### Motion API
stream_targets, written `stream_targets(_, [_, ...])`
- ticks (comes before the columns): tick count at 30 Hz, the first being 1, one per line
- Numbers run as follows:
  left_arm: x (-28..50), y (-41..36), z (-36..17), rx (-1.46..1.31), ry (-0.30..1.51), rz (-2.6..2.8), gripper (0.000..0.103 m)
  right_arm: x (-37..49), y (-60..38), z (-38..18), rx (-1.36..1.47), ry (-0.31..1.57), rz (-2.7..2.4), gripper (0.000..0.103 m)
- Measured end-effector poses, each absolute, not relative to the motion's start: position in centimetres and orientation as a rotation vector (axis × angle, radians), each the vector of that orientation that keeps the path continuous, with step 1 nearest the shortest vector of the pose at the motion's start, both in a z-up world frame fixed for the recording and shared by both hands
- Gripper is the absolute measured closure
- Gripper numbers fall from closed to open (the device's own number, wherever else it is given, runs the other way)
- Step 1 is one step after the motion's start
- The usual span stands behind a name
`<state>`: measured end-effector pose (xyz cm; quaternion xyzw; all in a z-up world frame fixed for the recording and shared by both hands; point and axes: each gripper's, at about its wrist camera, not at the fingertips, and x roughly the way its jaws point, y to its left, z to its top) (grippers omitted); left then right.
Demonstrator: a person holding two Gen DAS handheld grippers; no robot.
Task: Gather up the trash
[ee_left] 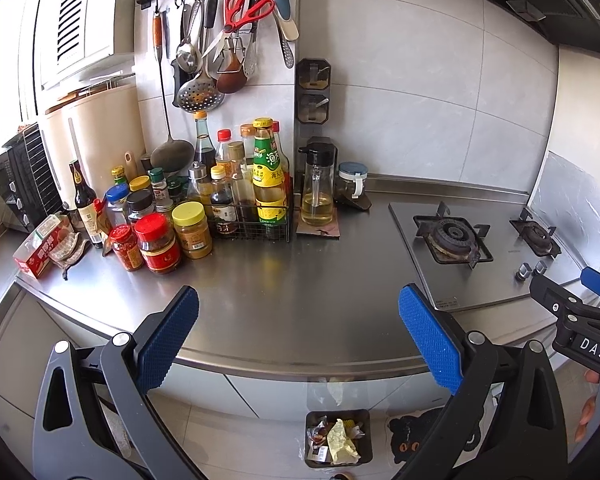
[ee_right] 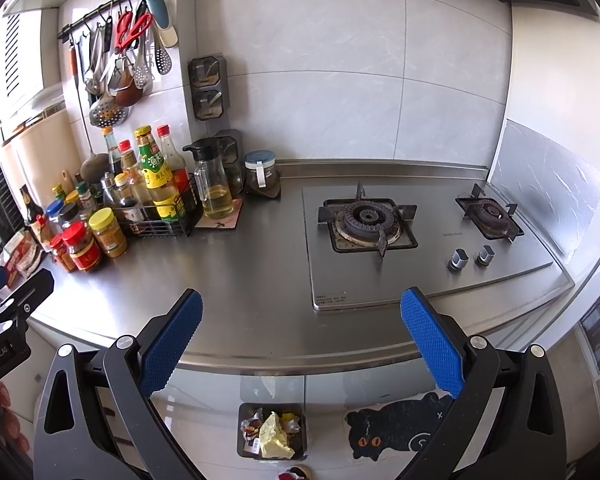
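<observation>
Both claws, left claw [ee_left: 298, 336] and right claw [ee_right: 302, 340], wide apart, empty.

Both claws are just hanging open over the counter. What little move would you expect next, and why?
Probably none toward the bin: both the left gripper and right gripper are open and hold nothing, the trash bin on the floor already holds wrappers, and the steel counter before them shows no loose scraps. I'd guess a small turn left toward the crumpled packet.

oven [ee_left: 8, 192] cropped, bottle labels [ee_left: 267, 176] unreadable
</observation>
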<state>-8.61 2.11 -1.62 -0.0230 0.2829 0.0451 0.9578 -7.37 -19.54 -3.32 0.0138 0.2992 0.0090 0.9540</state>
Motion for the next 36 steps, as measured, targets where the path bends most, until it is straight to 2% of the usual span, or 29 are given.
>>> stream_targets(36, [-8.3,1.26,-1.85,-0.055,0.603,0.079,0.008,-6.9,-20.11,-3.02,0.023,0.612,0.028,0.003])
